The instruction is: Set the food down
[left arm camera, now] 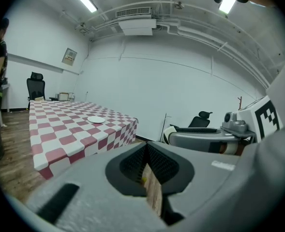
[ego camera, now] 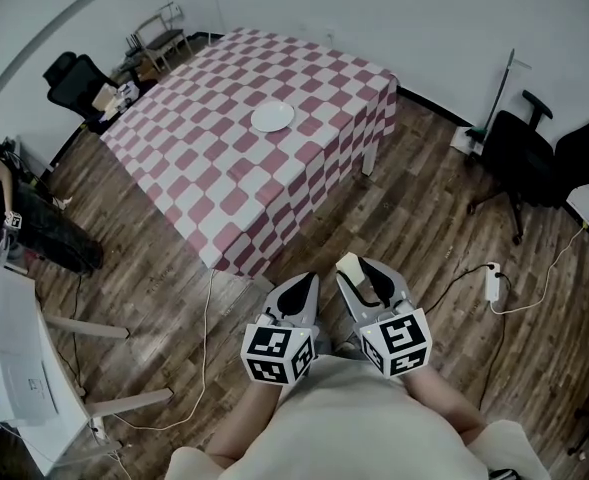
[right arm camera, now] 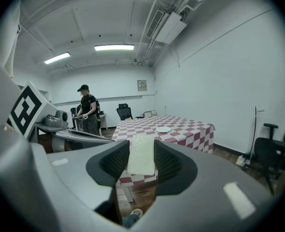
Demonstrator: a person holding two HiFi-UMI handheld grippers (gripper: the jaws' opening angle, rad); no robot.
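Right tool (ego camera: 362, 274) is at waist level, close to the body, with its jaws pinching a pale slab of food (right arm camera: 141, 154). The right gripper view shows the slab upright between the two ribbed pads, gripped by its lower part, with the top standing free.

Left tool (ego camera: 296, 292) is just beside it. Its jaws are pressed almost together with only a sliver of floor showing through, and I can make out nothing held.

Target is presumably the white plate (ego camera: 272, 117) on the checked surface (ego camera: 224, 158). The plate is well apart from both tools, with bare wood floor (ego camera: 414, 218) between. Judgement: carry phase, food not yet set down.

Risks from here:
- The slab looks soft. Too hard a squeeze could dent or break it, and too light a grip could let it slip onto the floor while walking.
- A cable (ego camera: 206, 328) runs across the floor near the surface's closest corner and could snag a foot on approach.
- The plate sits toward the middle of the surface, so it needs a long reach. Letting go early would leave the food on the cloth.
- The free top of the slab may tip when the jaws part.
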